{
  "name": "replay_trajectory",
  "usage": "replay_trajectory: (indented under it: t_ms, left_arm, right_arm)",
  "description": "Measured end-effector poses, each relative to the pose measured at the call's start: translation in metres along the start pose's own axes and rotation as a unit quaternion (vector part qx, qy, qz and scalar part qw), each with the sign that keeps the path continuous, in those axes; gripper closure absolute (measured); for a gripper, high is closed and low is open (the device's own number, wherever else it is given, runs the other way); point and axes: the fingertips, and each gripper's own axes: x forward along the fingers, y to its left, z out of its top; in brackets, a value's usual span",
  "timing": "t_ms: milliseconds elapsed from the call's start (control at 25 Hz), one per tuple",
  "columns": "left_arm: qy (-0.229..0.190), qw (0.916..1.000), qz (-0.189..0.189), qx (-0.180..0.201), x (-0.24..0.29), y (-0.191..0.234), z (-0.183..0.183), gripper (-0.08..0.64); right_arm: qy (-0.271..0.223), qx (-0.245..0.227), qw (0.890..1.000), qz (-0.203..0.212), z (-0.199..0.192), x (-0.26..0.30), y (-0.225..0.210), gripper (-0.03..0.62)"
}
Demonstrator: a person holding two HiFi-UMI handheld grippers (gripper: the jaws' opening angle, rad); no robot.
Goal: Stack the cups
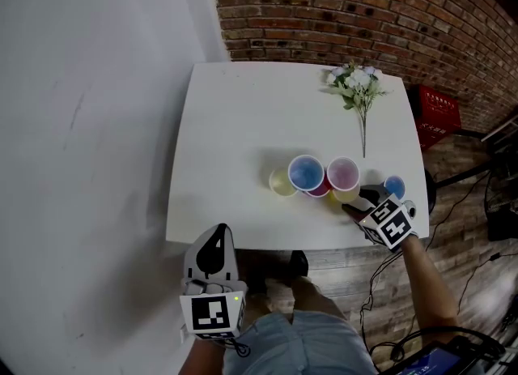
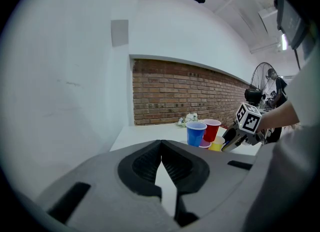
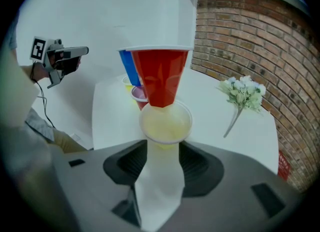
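Right gripper: jaws released, apart. A translucent yellow cup sits upright at their mouth, not clamped. It is thin plastic with a round rolled rim and tapered wall.

Just behind it stands the red cup, glossy and smooth, same taper. The blue cup is beside that. A second yellow cup and a second blue cup sit at the ends of the cluster. No print shows on any cup.

All of them are on the matte white table, near its front edge.

Left gripper: ribbed black pads, tips clenched together, nothing between them. It is held off the table.

The marker cubes carry black-and-white square codes. White print on the red crate is unreadable.
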Motion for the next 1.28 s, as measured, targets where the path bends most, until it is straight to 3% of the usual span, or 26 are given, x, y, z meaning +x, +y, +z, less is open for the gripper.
replay_trajectory:
  t_ms: [280,440,640,880,1080,1280]
  left_arm:
    - [0.01,0.9996,0.002,-0.026,-0.002,-0.004,0.004,0.551]
    - [0.004,1.0,0.002,-0.006,-0.002,0.0,-0.002,0.551]
    - [-0.003,1.0,-0.001,-0.008,0.001,-0.001,0.002,0.551]
    - [-0.011,0.9999,-0.003,-0.009,0.005,0.001,0.013,0.551]
    - [-0.021,0.9996,-0.017,-0.007,0.015,-0.009,0.024,0.551]
    - [-0.023,0.9991,-0.036,0.002,0.026,-0.027,0.026,0.551]
  right_arm:
    - [-0.001,-0.002,1.0,0.001,0.001,0.0,0.001,0.387]
    - [-0.001,0.004,1.0,0.0,0.002,0.0,0.001,0.385]
    - [0.003,0.012,1.0,-0.008,-0.003,-0.007,-0.005,0.373]
    - [-0.008,0.039,0.999,-0.022,-0.008,-0.054,-0.006,0.373]
    - [-0.039,0.067,0.996,-0.054,-0.004,-0.109,-0.038,0.374]
    - [-0.033,0.092,0.987,-0.124,-0.02,-0.139,-0.097,0.408]
